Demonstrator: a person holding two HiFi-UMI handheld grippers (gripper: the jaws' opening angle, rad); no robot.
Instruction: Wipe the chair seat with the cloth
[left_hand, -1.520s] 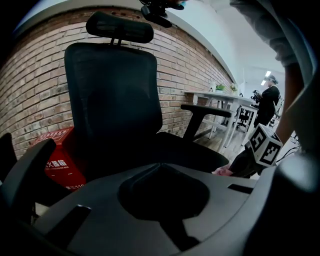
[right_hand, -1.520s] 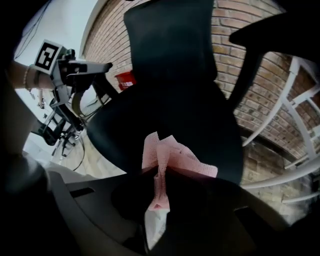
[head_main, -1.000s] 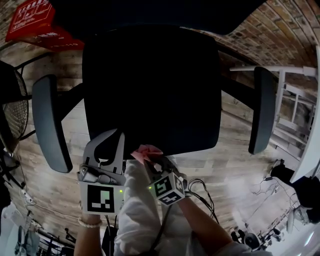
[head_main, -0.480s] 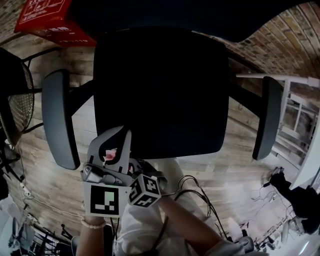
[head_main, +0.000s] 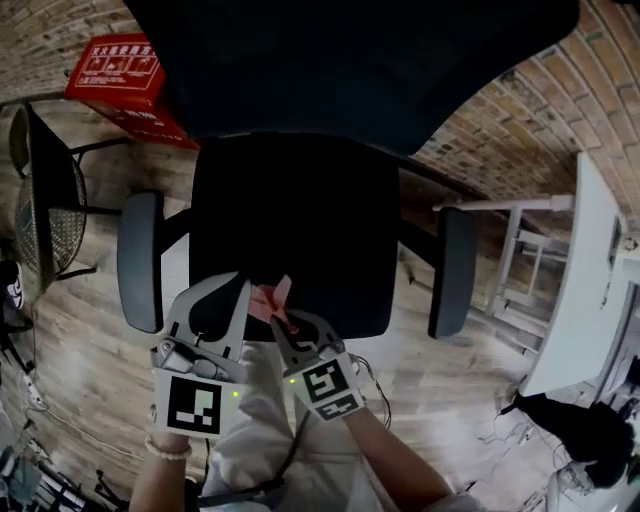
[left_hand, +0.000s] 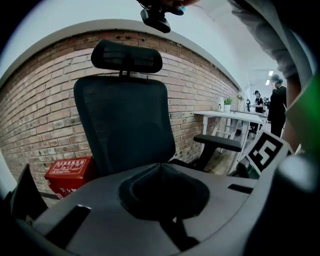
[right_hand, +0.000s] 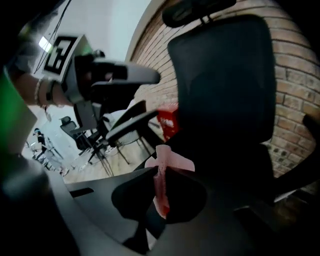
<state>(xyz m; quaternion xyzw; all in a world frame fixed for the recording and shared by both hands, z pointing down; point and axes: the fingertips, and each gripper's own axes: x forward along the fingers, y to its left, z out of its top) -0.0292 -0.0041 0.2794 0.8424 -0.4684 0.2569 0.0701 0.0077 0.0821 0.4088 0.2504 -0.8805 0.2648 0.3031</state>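
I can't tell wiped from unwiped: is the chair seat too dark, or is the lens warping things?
Head view: chair seat nearly flat black, no surface detail; fisheye bows the floorboards; the pink cloth stands out. Left gripper view: black vignette in the corners, brick wall curved. Right gripper view: tilted, chair a dark silhouette, cloth in the right tongs reasonably sharp.

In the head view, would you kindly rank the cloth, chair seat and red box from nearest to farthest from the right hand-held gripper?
1. Cloth, gripped by the right hand-held gripper.
2. Chair seat, just ahead.
3. Red box, far left, on the floor.
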